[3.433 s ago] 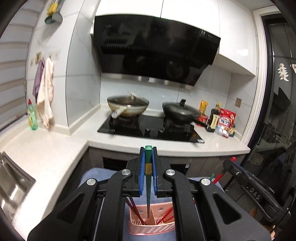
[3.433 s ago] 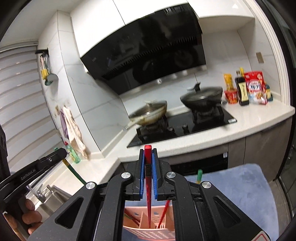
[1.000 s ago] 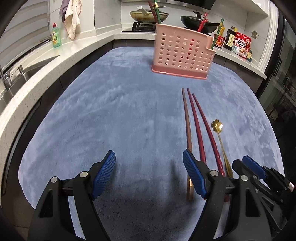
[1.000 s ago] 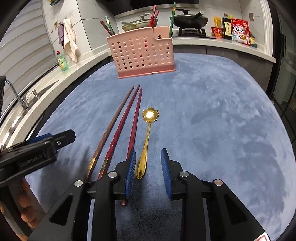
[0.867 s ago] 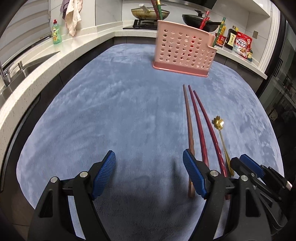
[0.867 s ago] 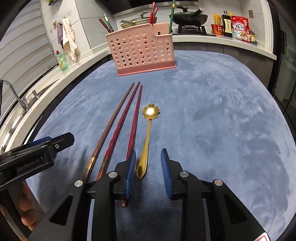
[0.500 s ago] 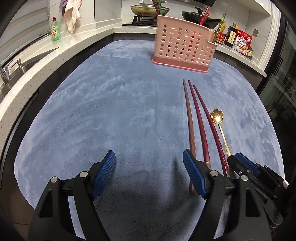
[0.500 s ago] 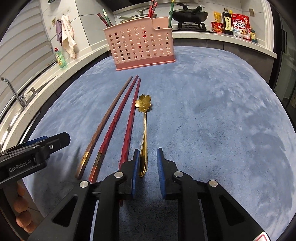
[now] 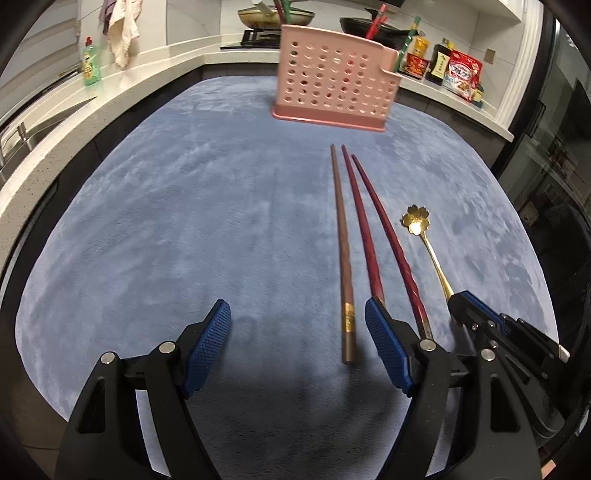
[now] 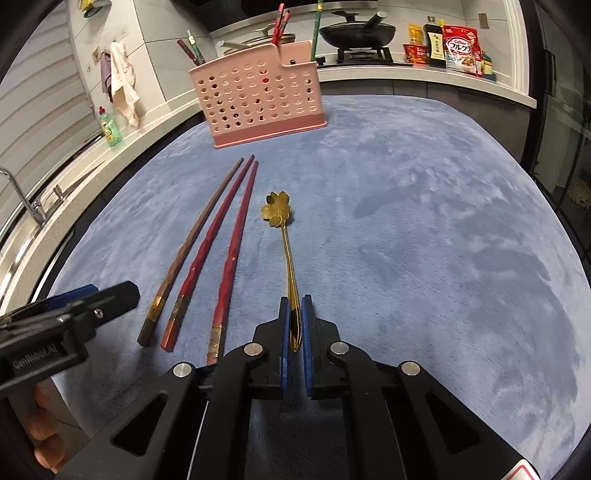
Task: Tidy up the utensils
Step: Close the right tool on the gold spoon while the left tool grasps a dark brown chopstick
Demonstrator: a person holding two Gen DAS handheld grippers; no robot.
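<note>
A pink perforated utensil holder [image 9: 334, 92] [image 10: 260, 107] stands at the far side of a blue mat, with several chopsticks standing in it. A brown chopstick [image 9: 341, 247] [image 10: 192, 247] and two dark red chopsticks [image 9: 364, 229] [image 10: 232, 251] lie side by side on the mat. A gold spoon with a flower-shaped bowl [image 9: 424, 236] [image 10: 284, 236] lies right of them. My right gripper [image 10: 294, 310] is shut on the spoon's handle end, low on the mat. My left gripper [image 9: 297, 328] is open and empty, just above the mat over the brown chopstick's near end.
The blue mat [image 9: 184, 203] [image 10: 424, 221] covers the work surface. A white counter runs behind it with a green soap bottle [image 10: 109, 129], a hob with pans [image 10: 356, 27] and food packets [image 10: 458, 48]. A sink tap [image 10: 22, 195] is at the left.
My right gripper has moved forward over the spoon's handle and closed on it. My left gripper has stayed open and shifted slightly towards the chopsticks.
</note>
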